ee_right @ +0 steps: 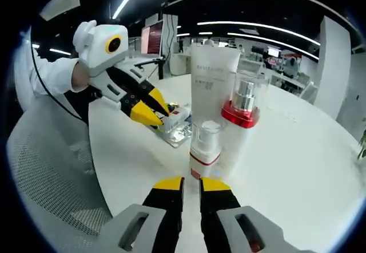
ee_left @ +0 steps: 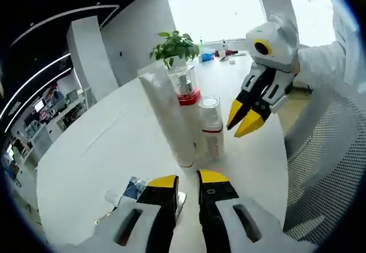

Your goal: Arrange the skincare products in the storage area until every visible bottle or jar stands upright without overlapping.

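Observation:
Three products stand upright in a tight cluster on the round white table [ee_left: 86, 150]: a tall white tube [ee_left: 166, 115] [ee_right: 210, 81], a clear pump bottle with a red collar [ee_left: 185, 90] [ee_right: 243, 107], and a small clear-capped bottle with a red band [ee_left: 211, 127] [ee_right: 204, 144]. They look close enough to touch. Flat sample packets [ee_left: 132, 189] [ee_right: 176, 126] lie on the table under my left gripper [ee_left: 187, 180] [ee_right: 150, 113], which is shut and holds nothing. My right gripper [ee_right: 191, 184] [ee_left: 243, 121] hovers beside the small bottle, shut and holding nothing.
A potted plant [ee_left: 174, 46] stands behind the cluster, with small items [ee_left: 214, 55] at the table's far end. A grey mesh chair [ee_left: 329, 150] [ee_right: 46, 167] sits at the table edge. A person's white sleeves [ee_left: 323, 64] [ee_right: 51, 72] hold the grippers.

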Action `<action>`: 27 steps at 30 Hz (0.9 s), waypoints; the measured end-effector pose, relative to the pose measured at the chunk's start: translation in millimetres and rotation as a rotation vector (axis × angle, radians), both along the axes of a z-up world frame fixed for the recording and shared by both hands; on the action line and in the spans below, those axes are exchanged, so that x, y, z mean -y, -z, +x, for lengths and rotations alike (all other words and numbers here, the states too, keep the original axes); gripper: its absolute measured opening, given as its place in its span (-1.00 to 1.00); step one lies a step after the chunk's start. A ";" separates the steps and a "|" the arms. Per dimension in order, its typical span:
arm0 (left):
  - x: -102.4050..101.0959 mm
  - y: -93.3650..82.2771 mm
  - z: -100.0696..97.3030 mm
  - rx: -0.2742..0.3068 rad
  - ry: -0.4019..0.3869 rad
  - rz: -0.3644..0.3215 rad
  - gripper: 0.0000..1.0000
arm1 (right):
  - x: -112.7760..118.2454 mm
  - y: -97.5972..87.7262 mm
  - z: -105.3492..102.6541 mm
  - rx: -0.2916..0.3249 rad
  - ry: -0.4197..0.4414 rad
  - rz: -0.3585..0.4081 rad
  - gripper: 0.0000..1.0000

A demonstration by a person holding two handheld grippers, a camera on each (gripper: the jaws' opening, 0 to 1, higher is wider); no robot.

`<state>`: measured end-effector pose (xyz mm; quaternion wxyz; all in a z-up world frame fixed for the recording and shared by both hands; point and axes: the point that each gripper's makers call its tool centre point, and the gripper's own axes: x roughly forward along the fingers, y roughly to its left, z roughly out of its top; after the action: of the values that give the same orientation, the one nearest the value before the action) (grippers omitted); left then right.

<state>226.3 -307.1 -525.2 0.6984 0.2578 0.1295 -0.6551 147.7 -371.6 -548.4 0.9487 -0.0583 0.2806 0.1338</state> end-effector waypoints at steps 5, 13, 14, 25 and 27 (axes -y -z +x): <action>-16.4 -11.4 6.6 0.000 -0.041 -0.015 -0.60 | -15.7 -9.9 1.9 0.015 -0.032 -0.011 -0.83; -47.5 -26.7 11.4 -0.029 -0.099 -0.031 -0.17 | -28.6 -29.6 -5.1 0.033 -0.053 0.001 -0.59; -52.4 -29.7 12.4 -0.031 -0.110 -0.037 -0.14 | -28.3 -33.3 -6.8 0.038 -0.047 0.005 -0.54; -87.7 -54.2 5.5 -0.092 -0.168 -0.087 0.32 | -17.5 -60.5 -15.2 0.094 0.007 -0.007 -0.03; -93.8 -60.7 3.8 -0.111 -0.191 -0.118 0.40 | -14.8 -63.6 -15.1 0.105 0.020 -0.009 0.10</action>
<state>230.1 -213.3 -464.5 0.7633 0.1661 0.1532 -0.6052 132.6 -356.8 -484.8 0.9631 -0.0669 0.2317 0.1197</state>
